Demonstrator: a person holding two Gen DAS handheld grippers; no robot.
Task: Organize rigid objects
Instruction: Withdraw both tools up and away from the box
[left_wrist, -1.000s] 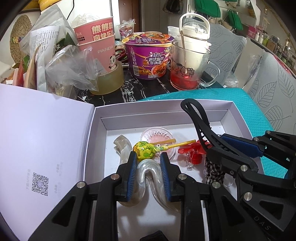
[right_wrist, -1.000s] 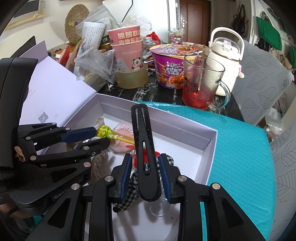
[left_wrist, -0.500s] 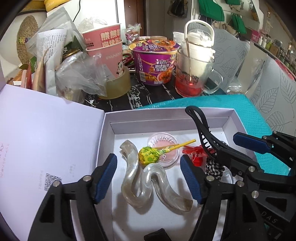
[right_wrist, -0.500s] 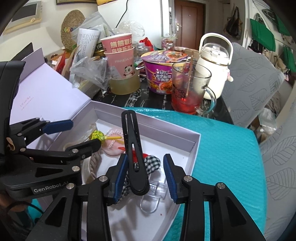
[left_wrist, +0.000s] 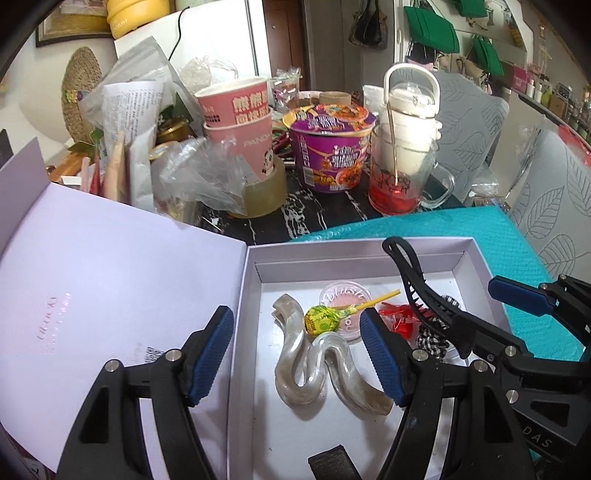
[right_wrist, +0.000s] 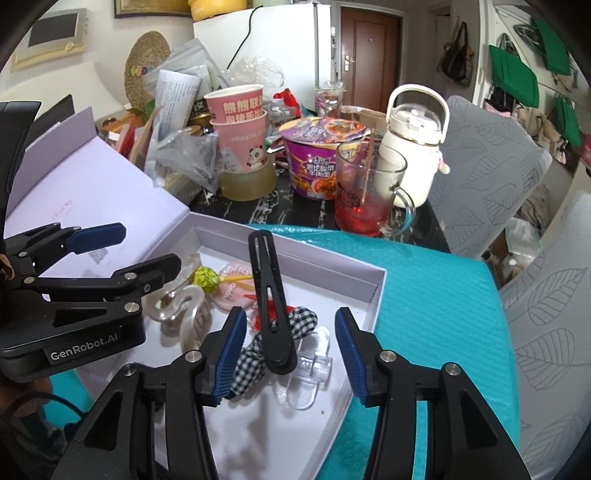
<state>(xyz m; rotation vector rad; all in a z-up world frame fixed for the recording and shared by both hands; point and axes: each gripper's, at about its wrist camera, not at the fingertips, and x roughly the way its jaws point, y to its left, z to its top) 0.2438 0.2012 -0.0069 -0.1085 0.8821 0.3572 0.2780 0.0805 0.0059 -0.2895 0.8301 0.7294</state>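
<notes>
**Grippers spread wide over white box**

Left gripper (left_wrist: 297, 354): released, blue pads parted either side of wavy clear hair clip (left_wrist: 325, 373), touching nothing. Right gripper (right_wrist: 291, 360): also released, jaws apart around near end of black hair clip (right_wrist: 271, 306), not pressing it.

White box (right_wrist: 325, 264) on teal mat (right_wrist: 436, 295), lid (left_wrist: 110, 280) folded out to left. Inside, from left: wavy clear clip flat on floor; green-wrapped lollipop (left_wrist: 321, 319) with stick across round pink blush compact (left_wrist: 345, 301); red piece (left_wrist: 399, 317) just right of compact; black clip propped up, tip toward far wall, resting over checked scrunchie (right_wrist: 291, 325); clear plastic clip (right_wrist: 310, 373) nearest right rim.

Beyond box, on dark marbled table: tape roll (left_wrist: 264, 194), pink paper cups (left_wrist: 243, 122), purple noodle bowl (left_wrist: 330, 147), glass mug (left_wrist: 402, 173) with red liquid, white kettle (right_wrist: 413, 147).
</notes>
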